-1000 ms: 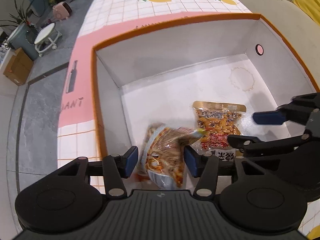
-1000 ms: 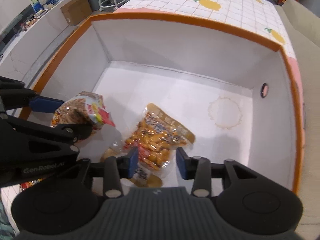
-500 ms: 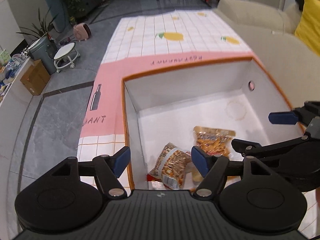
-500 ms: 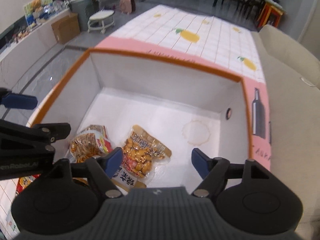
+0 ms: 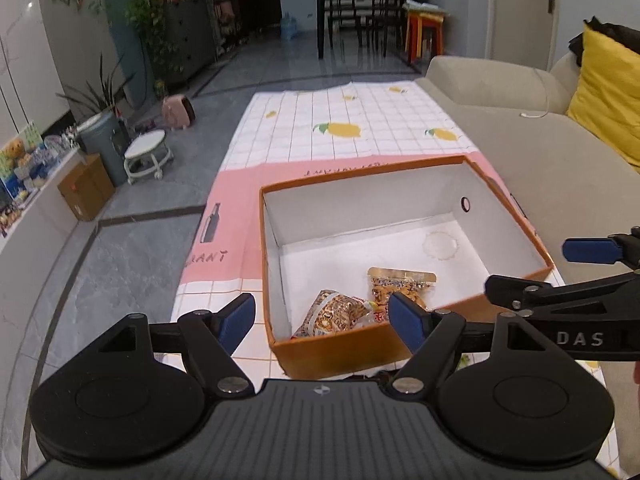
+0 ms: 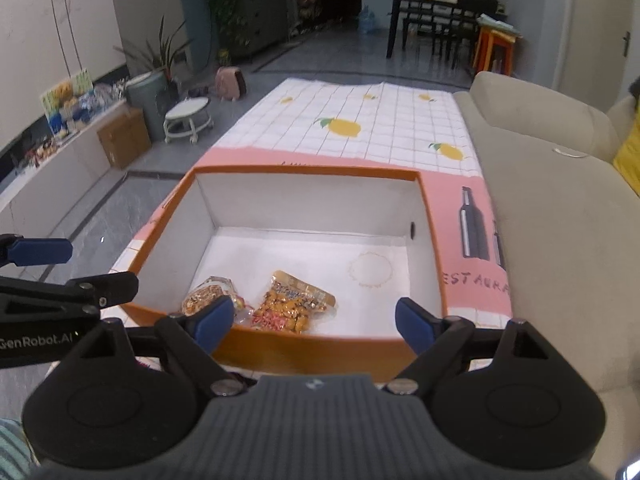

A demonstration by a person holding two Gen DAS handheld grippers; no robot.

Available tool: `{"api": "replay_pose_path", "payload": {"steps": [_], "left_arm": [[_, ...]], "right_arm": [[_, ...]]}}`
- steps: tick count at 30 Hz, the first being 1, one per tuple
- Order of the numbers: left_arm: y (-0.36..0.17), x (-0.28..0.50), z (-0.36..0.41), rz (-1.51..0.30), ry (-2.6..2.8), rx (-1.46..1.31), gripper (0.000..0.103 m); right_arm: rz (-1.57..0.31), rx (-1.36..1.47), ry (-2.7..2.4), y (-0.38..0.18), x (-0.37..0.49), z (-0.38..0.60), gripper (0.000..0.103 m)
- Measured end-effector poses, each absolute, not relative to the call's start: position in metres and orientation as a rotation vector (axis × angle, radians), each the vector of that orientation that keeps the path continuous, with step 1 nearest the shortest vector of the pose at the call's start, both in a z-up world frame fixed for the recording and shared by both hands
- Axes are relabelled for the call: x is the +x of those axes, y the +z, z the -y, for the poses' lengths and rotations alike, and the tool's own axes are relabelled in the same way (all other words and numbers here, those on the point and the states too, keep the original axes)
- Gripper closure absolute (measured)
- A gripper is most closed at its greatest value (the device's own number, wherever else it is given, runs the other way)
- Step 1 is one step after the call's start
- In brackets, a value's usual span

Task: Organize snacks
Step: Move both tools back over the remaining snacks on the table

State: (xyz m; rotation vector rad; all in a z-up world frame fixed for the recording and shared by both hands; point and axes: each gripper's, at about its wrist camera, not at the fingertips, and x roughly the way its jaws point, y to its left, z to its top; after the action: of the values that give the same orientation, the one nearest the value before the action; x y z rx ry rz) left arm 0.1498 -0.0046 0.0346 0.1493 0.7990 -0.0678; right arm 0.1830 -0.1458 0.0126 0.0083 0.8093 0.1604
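Note:
An orange box [image 5: 400,170] [image 6: 304,171] with white inside stands on a checked cloth. Two snack packets lie at its near end: a striped bag [image 5: 336,318] [image 6: 206,296] on the left and a clear pouch of orange pieces [image 5: 400,284] [image 6: 294,306] beside it. My left gripper [image 5: 322,320] hovers above and before the box's near left corner, jaws opening, nothing between them. My right gripper [image 6: 314,322] hangs over the near wall, jaws also opening and empty. Each gripper shows at the edge of the other's view.
A beige sofa [image 5: 520,148] [image 6: 560,208] with a yellow cushion [image 5: 608,92] runs along the right of the cloth [image 5: 344,132]. Grey floor lies to the left, with a white stool [image 5: 146,156], a cardboard carton [image 5: 86,186] and plants. A dining table stands far back.
Both grippers let go of their packets, opened wide and rose back out of the box. The striped bag and the pouch now lie on the box floor.

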Motion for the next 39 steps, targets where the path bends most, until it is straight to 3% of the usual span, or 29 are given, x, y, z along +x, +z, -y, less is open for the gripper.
{"api": "replay_pose_path", "payload": {"steps": [17,34,39], "left_arm": [[0.018,0.061,-0.018,-0.771,-0.105,-0.002,0.014],[-0.046,0.048,-0.051,-1.041,-0.079,-0.12,0.021],[-0.062,0.056,-0.06,-1.145,-0.032,-0.125,0.025]], "right_arm": [[-0.812,0.076,0.135,-0.011,0.07,0.16,0.012],[-0.961,0.021,0.209,-0.066,0.037,0.134,0.013],[-1.006,0.013,0.285,-0.08,0.038,0.113,0.023]]}}
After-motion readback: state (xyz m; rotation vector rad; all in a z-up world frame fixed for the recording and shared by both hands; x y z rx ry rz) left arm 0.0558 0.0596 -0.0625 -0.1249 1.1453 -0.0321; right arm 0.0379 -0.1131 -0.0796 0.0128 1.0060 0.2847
